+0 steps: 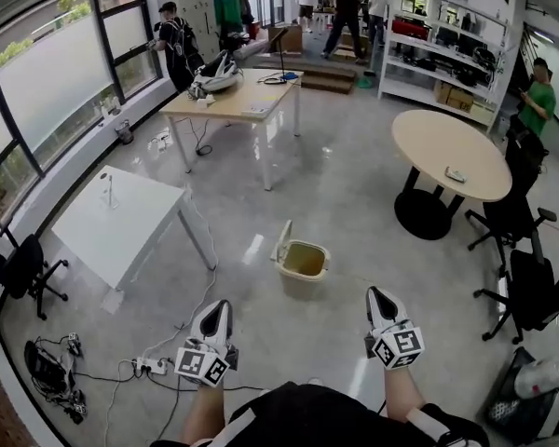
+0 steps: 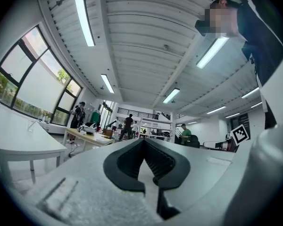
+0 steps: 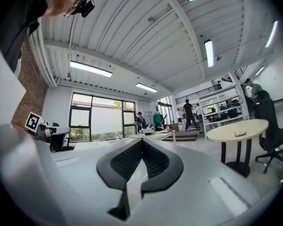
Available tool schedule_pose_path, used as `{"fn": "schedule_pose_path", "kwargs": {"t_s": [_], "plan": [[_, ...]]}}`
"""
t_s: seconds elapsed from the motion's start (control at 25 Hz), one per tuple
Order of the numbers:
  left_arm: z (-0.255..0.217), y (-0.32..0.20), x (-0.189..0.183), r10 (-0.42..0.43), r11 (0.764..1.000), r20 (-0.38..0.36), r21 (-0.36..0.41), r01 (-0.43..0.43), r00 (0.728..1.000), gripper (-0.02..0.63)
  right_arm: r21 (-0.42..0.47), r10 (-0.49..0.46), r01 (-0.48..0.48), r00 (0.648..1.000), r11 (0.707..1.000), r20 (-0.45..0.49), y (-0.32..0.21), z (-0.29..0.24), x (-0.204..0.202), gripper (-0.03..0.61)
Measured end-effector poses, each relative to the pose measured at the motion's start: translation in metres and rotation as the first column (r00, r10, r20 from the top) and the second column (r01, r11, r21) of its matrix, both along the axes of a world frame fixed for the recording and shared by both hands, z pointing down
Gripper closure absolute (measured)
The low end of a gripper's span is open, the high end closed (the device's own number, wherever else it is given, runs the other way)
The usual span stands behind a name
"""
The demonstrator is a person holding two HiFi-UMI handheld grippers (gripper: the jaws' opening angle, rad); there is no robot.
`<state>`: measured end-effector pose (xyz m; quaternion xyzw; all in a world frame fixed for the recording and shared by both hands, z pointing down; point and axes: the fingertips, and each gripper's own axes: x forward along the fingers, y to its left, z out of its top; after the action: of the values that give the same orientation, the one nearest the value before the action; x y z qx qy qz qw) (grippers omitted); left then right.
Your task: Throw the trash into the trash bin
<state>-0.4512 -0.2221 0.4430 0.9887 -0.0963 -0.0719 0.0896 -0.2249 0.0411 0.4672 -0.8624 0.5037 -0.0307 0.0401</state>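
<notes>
When seen from the head camera, steeply down onto a glossy grey floor: left gripper [image 1: 221, 311] low at left, right gripper [image 1: 380, 298] low at right. Side by side, well apart, both pointing away into the room. Marker cube [image 1: 203, 363] at the near end of the left one, second cube [image 1: 398, 347] at the near end of the right. Bare forearms behind them at the bottom edge.

Left gripper view: jaws clenched tip to tip, nothing between them. Right gripper view: jaws likewise pressed together, empty.

Bin [image 1: 301, 284] on the floor ahead, roughly midway between the two grippers' lines and apart from both. Beige, squarish, lid [image 1: 281, 242] flipped up at its left side, mouth open. Contents too unclear to tell.

White table [image 1: 121, 226] left of the bin, near tall windows [image 1: 47, 82]. Wooden table [image 1: 238, 101] farther back, with gear on top. Round table [image 1: 447, 147] at right, a small object [image 1: 455, 175] on it, black chairs [image 1: 526, 282] just beside. Power strip [image 1: 151, 366] on the floor just left of the left gripper. Shelving [image 1: 438, 59] and several people [image 1: 347, 7] standing at the far end.
</notes>
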Motion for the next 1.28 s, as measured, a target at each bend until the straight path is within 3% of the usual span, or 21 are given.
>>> {"fn": "schedule_pose_path", "kwargs": {"t_s": [0.4, 0.84, 1.04, 1.28], "plan": [[0.002, 0.006, 0.025, 0.222, 0.975, -0.008, -0.01, -0.222, 0.975, 0.614, -0.012, 0.224, -0.224, 0.975, 0.975, -0.007, 0.055, -0.001, -0.04, 0.572], [0.013, 0.046, 0.056, 0.438, 0.898, -0.013, -0.036, -0.438, 0.899, 0.614, -0.053, 0.435, -0.435, 0.9, 0.899, -0.005, 0.124, -0.001, -0.089, 0.572], [0.022, 0.064, 0.074, 0.459, 0.887, -0.008, -0.045, -0.459, 0.888, 0.614, -0.033, 0.469, -0.469, 0.883, 0.883, -0.005, 0.146, 0.001, -0.075, 0.572], [0.013, 0.12, 0.128, 0.502, 0.864, -0.028, -0.017, -0.503, 0.864, 0.614, 0.02, 0.477, -0.477, 0.878, 0.879, -0.026, 0.186, -0.009, -0.035, 0.572]]}}
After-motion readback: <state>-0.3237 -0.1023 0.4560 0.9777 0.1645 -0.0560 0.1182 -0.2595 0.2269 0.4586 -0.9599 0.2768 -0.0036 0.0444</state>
